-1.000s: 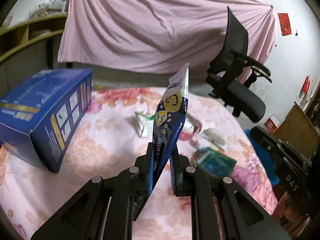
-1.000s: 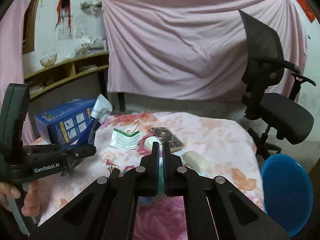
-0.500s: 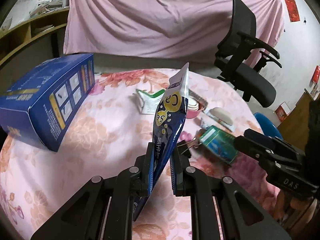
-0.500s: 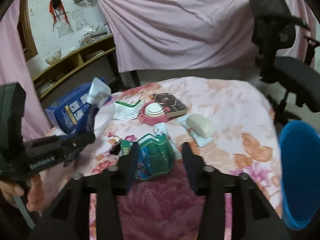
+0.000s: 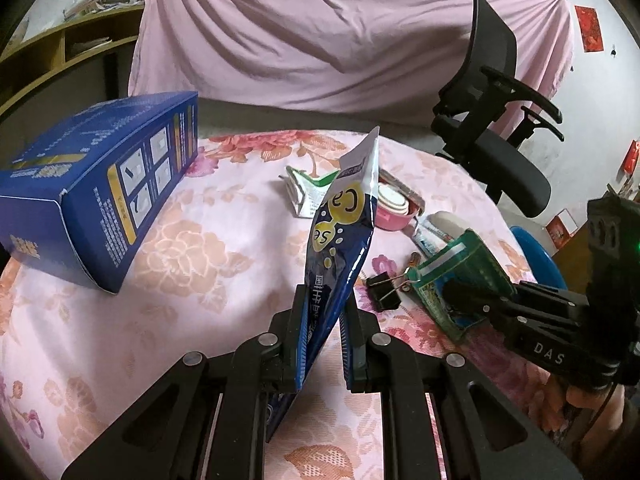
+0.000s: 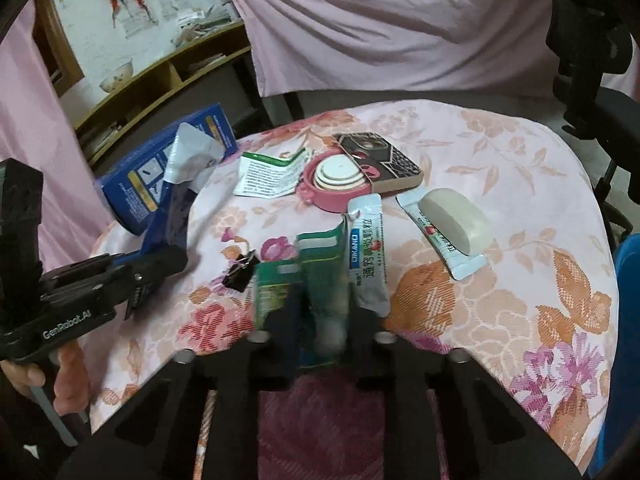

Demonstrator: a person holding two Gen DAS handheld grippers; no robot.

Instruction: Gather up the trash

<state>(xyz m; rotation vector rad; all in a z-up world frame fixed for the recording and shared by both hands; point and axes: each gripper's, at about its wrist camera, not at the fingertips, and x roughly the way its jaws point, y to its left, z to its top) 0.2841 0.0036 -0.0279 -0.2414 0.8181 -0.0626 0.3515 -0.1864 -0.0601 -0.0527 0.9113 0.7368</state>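
Left gripper (image 5: 322, 334): clamped on the blue pouch (image 5: 340, 236), held upright above the cloth (image 5: 200, 248), likely to keep it clear while the other tool works.
Right gripper (image 6: 322, 320): fingers straddle the green packet (image 6: 320, 264); the view is blurred, so I cannot tell whether they have closed on it.
Green packet: on the cloth, near a binder clip (image 6: 240, 270) and beside a white sachet (image 6: 366, 252).
Bin (image 5: 536, 250): blue rim shows past the table edge, probably where the trash goes.
Left alone: blue box (image 5: 100, 196), pink lid (image 6: 338, 180).
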